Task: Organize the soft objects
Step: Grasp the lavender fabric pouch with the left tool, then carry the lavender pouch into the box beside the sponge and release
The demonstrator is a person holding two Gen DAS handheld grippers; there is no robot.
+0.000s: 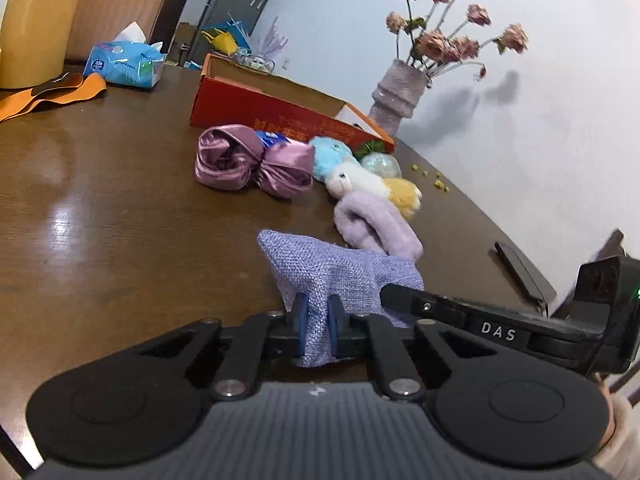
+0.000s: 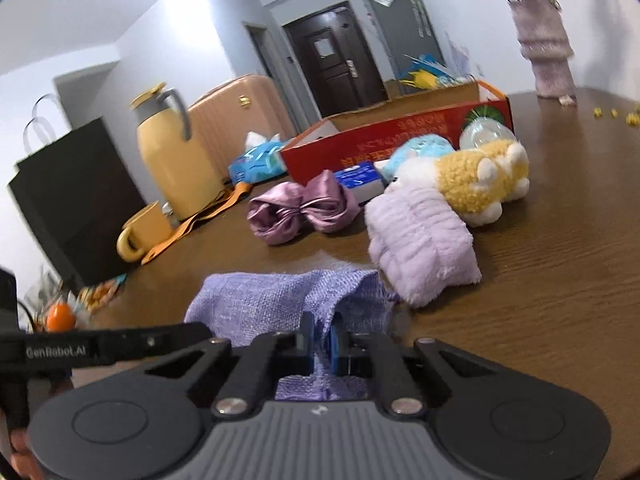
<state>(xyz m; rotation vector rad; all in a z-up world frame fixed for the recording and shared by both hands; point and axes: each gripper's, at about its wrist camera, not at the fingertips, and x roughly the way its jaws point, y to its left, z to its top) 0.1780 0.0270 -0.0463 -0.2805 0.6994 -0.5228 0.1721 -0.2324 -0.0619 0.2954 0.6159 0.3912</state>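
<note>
While my left gripper (image 1: 318, 312) and right gripper (image 2: 322, 344) both pinched the lavender woven pouch (image 1: 340, 276) near me, the far red cardboard box (image 1: 264, 104) sat open-topped, contents hidden, plush toys (image 2: 476, 176) beside it.

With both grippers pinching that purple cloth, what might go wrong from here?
1. Both the left gripper and the right gripper grip only small folds of the cloth, so a pull apart might slip one fold free.
2. The fluffy pad lies right beside the cloth; dragging the cloth may shove it.
3. The plush toy leans on that pad, so it might tumble too.
</note>
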